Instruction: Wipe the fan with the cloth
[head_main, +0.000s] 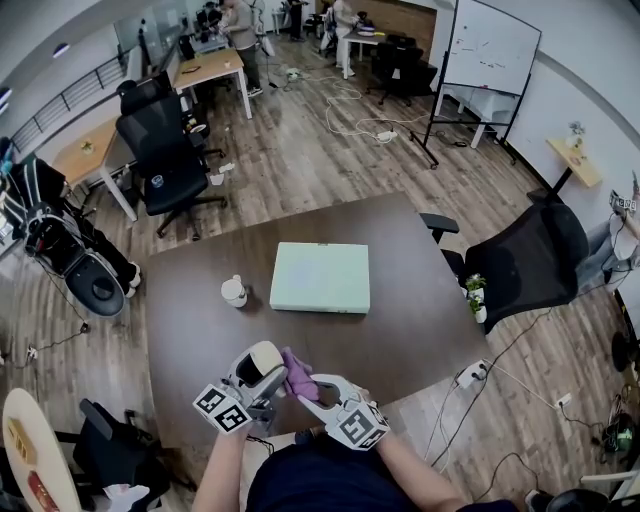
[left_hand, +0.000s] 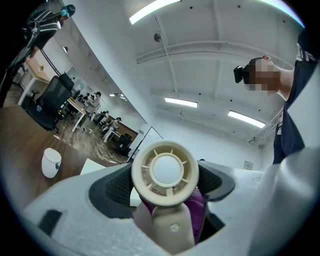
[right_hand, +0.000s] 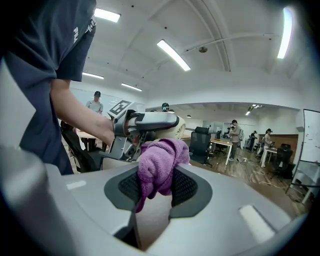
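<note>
The left tongs (left_hand: 167, 186) are holding the fan (left_hand: 165, 169), likely light and brittle, wide around its head; the right tongs (right_hand: 156, 186) are pinching the soft cloth (right_hand: 158, 162).

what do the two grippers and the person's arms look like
Both the left gripper and the right gripper have pale grey, rounded plastic shells with dark, textured pads inside the jaws. Each carries a cube of black-and-white square markers near the hand. No cables show on them. The person wears a dark navy short-sleeved shirt with white lettering on the sleeve.
</note>
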